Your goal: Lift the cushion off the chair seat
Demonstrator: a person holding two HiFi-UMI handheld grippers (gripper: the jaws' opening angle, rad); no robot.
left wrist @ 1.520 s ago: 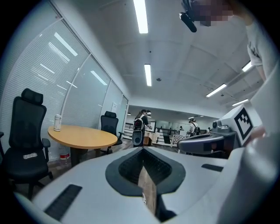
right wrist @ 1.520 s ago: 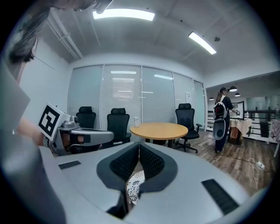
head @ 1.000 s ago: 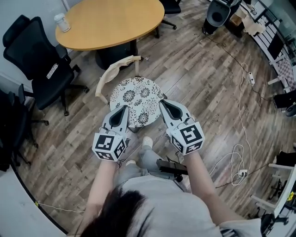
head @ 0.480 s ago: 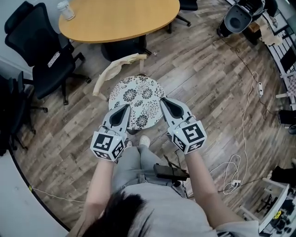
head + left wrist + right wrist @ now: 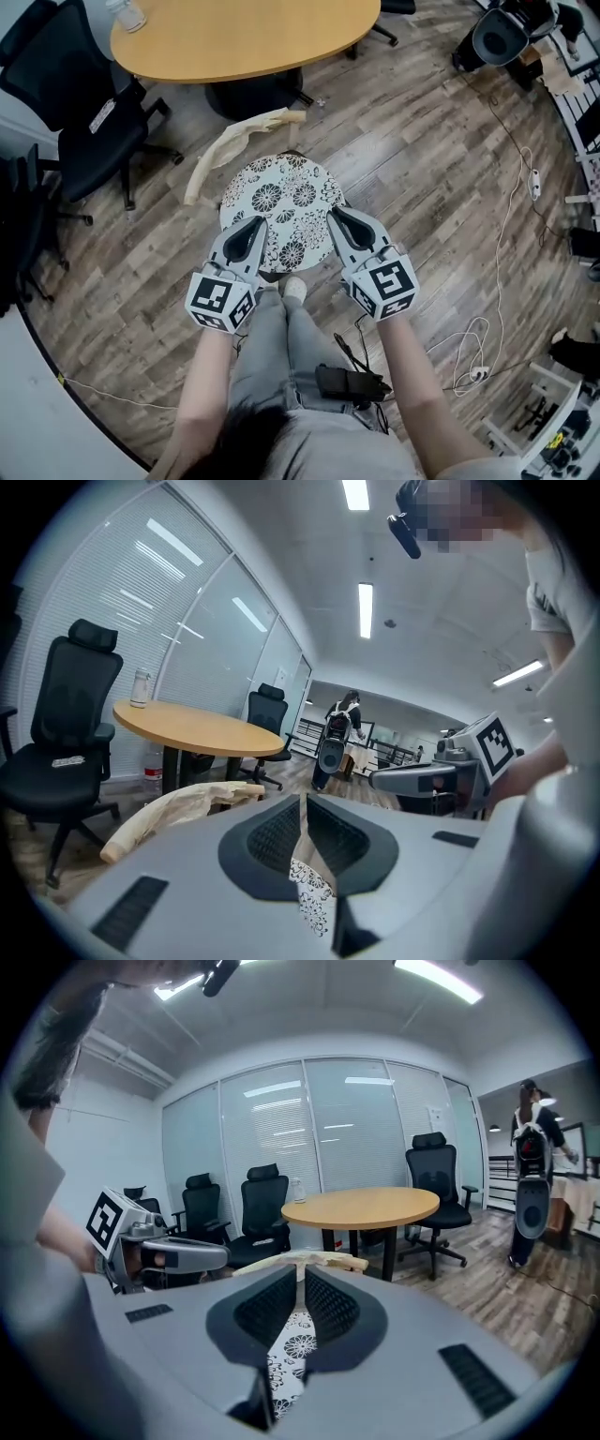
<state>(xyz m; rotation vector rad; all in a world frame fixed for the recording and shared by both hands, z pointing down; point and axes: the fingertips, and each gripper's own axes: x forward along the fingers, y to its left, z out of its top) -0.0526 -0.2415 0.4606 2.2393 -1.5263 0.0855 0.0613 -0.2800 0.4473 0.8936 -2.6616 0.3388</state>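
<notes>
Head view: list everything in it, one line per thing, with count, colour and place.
cushion: one, white with black flower print, on the chair seat at centre
chair back: one, cream, curved, behind the cushion
table: one, tan wood, top of view
jar: one, clear, on the table's left end
office chair: one in full, black, left of the table
cables: white, loose on the floor at right
floor: brown wood planks
legs: grey trousers, below the cushion
left claw: grey, shut, at the cushion's near left edge
right claw: grey, shut, at its near right edge
</notes>
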